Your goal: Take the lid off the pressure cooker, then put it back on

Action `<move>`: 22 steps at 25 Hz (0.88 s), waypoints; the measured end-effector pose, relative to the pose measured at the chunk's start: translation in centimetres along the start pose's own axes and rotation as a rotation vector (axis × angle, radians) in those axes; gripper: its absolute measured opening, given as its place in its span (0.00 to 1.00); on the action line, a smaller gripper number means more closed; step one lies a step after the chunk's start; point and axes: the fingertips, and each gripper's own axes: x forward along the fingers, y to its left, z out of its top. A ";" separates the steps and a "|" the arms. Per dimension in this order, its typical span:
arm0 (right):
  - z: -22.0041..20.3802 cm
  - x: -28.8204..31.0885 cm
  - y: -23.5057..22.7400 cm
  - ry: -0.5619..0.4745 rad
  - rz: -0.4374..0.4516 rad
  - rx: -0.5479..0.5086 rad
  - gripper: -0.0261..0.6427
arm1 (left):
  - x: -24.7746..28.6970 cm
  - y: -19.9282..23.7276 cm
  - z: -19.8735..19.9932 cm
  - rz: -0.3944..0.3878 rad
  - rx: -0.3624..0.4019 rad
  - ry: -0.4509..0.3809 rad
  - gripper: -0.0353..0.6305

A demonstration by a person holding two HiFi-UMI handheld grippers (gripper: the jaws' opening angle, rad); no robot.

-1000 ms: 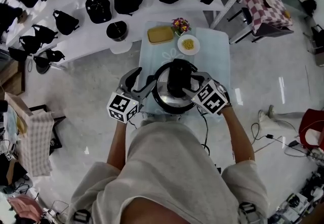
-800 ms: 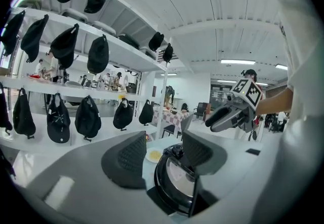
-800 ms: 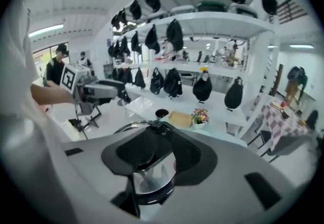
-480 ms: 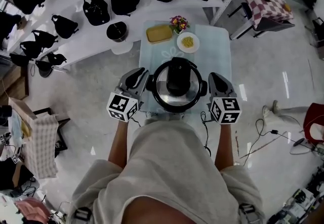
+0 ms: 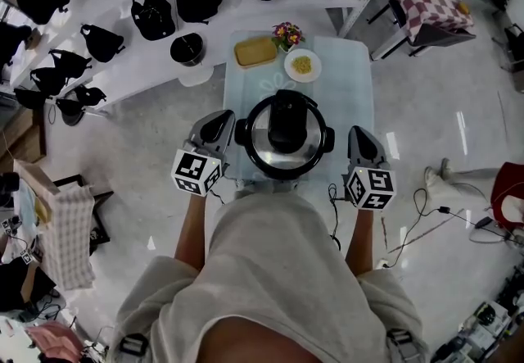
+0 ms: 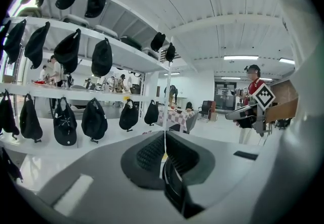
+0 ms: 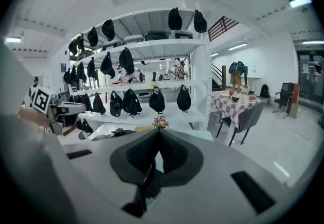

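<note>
Pale glossy floor fills the head view, and on it stands a small table with a light blue cloth. The pressure cooker sits at the near end of it, right in front of you, with its lid on the pot and the black handle on top. You hold the left gripper just beside the cooker's left side and the right gripper near its right side. Neither one touches it, so I judge this a resting pose and not a grasp. Further back on the table are a yellow tray, a plate and some flowers, well apart from the cooker, so they should not disturb you. Your body hides the table's near edge. From this height I cannot tell whether the lid is locked. In the left gripper view, the jaws are pressed together with nothing between them. Behind them are white shelves with black caps, and the cooker does not show because the gripper's body covers the lower part. In the right gripper view, the jaws are also closed and empty. The flowers appear just over their tips, and again the cooker is hidden.
</note>
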 end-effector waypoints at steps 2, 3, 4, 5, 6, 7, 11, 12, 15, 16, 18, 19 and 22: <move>0.2 0.2 0.3 -0.006 0.008 -0.008 0.04 | 0.0 -0.1 -0.1 0.000 0.005 0.002 0.07; 0.2 0.3 0.4 -0.010 0.013 -0.010 0.04 | 0.0 -0.1 -0.2 0.001 0.006 0.003 0.07; 0.3 0.4 0.5 -0.013 0.017 -0.011 0.04 | 0.0 -0.1 -0.3 0.002 0.007 0.003 0.07; 0.3 0.5 0.6 -0.013 0.021 -0.013 0.04 | 0.0 -0.1 -0.3 0.003 0.008 0.004 0.07; 0.3 0.5 0.7 -0.012 0.024 -0.015 0.04 | 0.0 -0.1 -0.4 0.003 0.008 0.005 0.07; 0.3 0.6 0.9 -0.011 0.026 -0.017 0.04 | 0.0 0.0 -0.4 0.004 0.009 0.006 0.07; 0.0 0.9 1.4 -0.005 0.037 -0.018 0.04 | -0.2 0.2 -0.4 0.008 0.010 0.009 0.07; 0.0 1.0 1.5 -0.004 0.039 -0.019 0.04 | -0.1 0.2 -0.4 0.008 0.010 0.010 0.07; 0.0 1.2 1.8 -0.002 0.044 -0.021 0.04 | -0.1 0.3 -0.4 0.007 0.012 0.009 0.07; 0.0 1.2 1.8 -0.002 0.045 -0.021 0.04 | -0.1 0.3 -0.3 0.006 0.012 0.009 0.07; 0.0 1.3 2.0 -0.001 0.047 -0.024 0.04 | -0.1 0.3 -0.3 0.006 0.013 0.008 0.07; -0.1 1.4 2.0 0.000 0.048 -0.026 0.04 | 0.0 0.3 -0.3 0.006 0.013 0.008 0.07; -0.1 1.4 2.2 0.004 0.051 -0.029 0.04 | 0.0 0.3 -0.3 0.006 0.012 0.009 0.07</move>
